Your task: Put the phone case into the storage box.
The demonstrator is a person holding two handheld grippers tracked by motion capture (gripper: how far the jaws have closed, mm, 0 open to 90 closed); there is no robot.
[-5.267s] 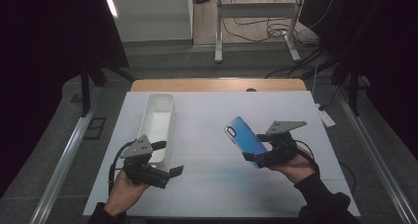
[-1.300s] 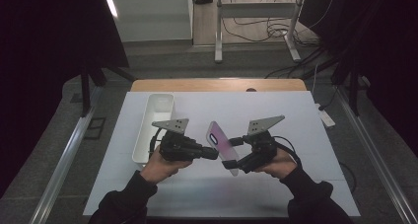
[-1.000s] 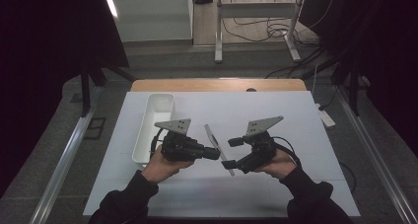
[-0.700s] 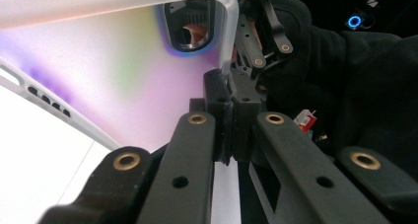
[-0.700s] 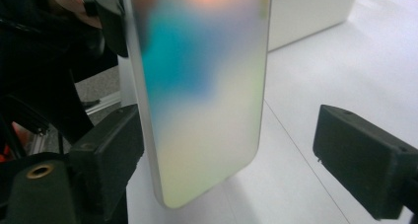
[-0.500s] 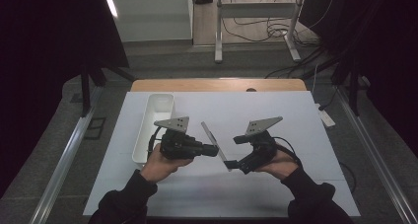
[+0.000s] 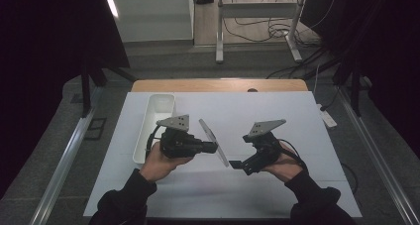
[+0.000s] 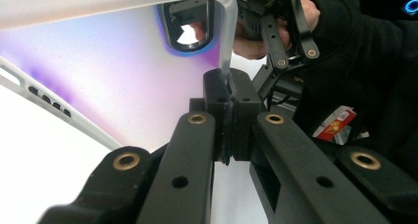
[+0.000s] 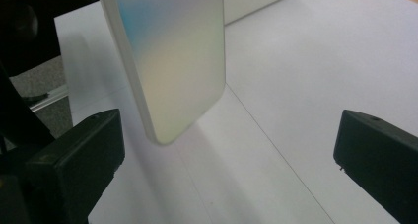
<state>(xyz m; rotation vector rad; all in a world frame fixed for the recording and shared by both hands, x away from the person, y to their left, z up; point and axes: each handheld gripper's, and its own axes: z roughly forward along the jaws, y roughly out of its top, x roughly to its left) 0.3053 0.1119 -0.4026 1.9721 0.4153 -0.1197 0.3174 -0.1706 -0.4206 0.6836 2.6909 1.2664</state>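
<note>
A translucent phone case [image 7: 213, 140] with a blue-to-purple sheen hangs on edge above the middle of the white table [image 7: 277, 111]. My left gripper [image 7: 214, 146] is shut on its rim near the camera cutout [image 8: 187, 24], the pads [image 8: 217, 93] pinching the clear edge [image 8: 227, 46]. My right gripper [image 7: 238, 164] stands open just right of the case; its jaws have just been opening. In the right gripper view the case's lower corner [image 9: 172, 61] hangs between the two wide-apart pads [image 9: 79, 155], touching neither.
A long white tray [image 7: 157, 102] lies on the table's left half, just behind my left hand [image 7: 158, 160]. Metal rails [image 7: 69, 160] run along both sides of the table. A desk frame and cables [image 7: 257, 27] stand on the floor beyond.
The case came from the right side to the centre in my right gripper. The left gripper closed on its rim, then the right jaws opened and let it go.
</note>
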